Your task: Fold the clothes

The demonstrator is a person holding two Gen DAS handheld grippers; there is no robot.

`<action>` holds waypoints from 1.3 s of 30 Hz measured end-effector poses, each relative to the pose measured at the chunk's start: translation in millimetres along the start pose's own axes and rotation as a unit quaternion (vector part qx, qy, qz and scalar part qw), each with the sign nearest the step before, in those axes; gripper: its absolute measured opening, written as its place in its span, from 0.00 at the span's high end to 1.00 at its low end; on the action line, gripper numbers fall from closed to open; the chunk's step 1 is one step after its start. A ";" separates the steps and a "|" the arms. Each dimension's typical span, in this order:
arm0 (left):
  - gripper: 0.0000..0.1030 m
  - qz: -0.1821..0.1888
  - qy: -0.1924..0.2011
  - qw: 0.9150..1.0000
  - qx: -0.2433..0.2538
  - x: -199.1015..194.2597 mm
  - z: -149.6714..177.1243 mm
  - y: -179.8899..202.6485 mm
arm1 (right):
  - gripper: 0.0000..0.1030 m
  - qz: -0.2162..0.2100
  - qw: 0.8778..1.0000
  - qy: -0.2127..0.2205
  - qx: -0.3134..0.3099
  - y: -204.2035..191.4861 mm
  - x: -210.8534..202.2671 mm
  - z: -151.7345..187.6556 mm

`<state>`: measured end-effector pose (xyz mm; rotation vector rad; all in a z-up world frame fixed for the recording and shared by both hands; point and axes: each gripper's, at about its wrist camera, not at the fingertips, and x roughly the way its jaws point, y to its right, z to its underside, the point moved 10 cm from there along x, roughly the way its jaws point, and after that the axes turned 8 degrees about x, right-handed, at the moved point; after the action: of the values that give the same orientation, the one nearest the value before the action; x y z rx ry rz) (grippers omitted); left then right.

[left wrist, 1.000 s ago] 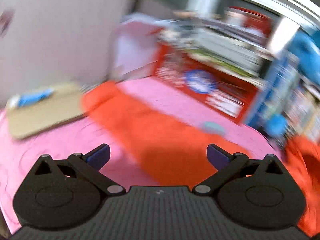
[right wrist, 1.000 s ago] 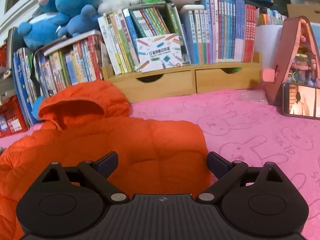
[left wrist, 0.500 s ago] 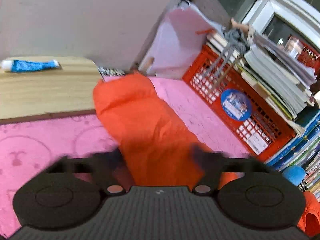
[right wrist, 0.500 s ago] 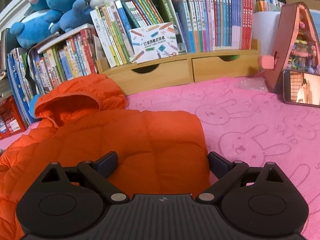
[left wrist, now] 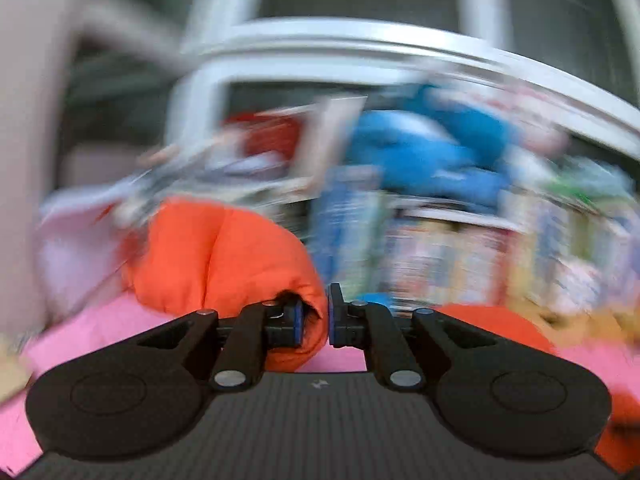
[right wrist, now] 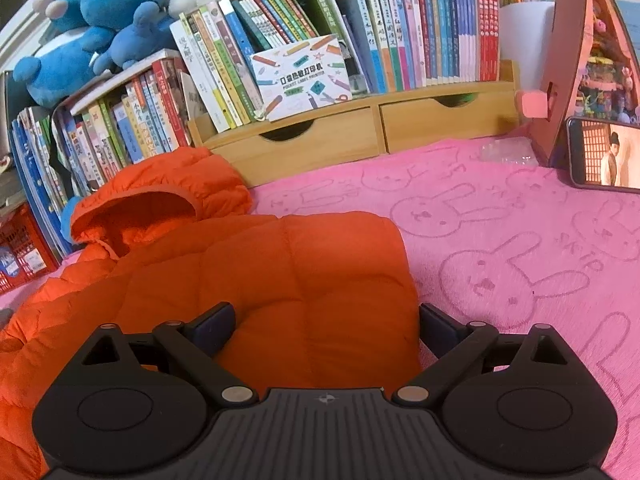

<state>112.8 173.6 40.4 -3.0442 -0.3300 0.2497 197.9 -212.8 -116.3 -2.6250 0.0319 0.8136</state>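
An orange hooded puffer jacket [right wrist: 248, 280] lies on the pink rabbit-print blanket [right wrist: 520, 248], its hood [right wrist: 160, 196] toward the books. One side is folded over, making a straight right edge. My right gripper [right wrist: 326, 326] hovers open over the folded body, one finger at each side. In the blurred left wrist view, my left gripper [left wrist: 315, 322] is shut on the cuff of the orange sleeve [left wrist: 224, 264], which bulges up and away from the fingers. More orange fabric [left wrist: 496, 328] lies to the right behind the gripper.
A wooden drawer shelf [right wrist: 360, 136] with rows of books [right wrist: 420, 28] backs the blanket. Blue plush toys [right wrist: 92, 32] sit on books at the left. A red crate [right wrist: 20, 248] stands far left. A phone [right wrist: 604, 156] and a model house [right wrist: 592, 60] stand at the right.
My left gripper has closed on the orange sleeve and lifted it, swinging fast toward the bookshelf. The right gripper has dropped slightly nearer the jacket and stays open.
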 end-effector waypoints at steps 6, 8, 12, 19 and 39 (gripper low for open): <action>0.81 0.131 -0.036 0.980 0.144 2.5 40.1 171.6 | 0.05 -0.016 0.999 -0.008 0.039 10.6 0.6 -1.6; 0.75 0.166 -0.086 0.969 0.164 8.1 67.4 206.3 | 0.05 -0.022 0.998 -0.008 0.050 12.9 0.0 -2.1; 0.67 0.206 -0.120 0.945 0.223 -3.6 104.1 248.9 | 0.04 -0.031 0.998 -0.007 0.060 14.5 -1.0 -3.7; 0.20 0.215 -0.052 0.942 0.251 -52.4 92.8 229.9 | 0.02 -0.040 0.997 -0.009 0.069 14.6 -1.0 -4.9; 0.17 0.054 -0.123 0.991 0.010 20.4 83.9 59.8 | 0.12 -0.204 0.978 -0.020 -0.024 -105.3 -14.4 -11.2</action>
<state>130.7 124.2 -50.5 -3.0162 -0.1752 0.6348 206.2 -121.0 -62.1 -2.5274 -0.5271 0.7260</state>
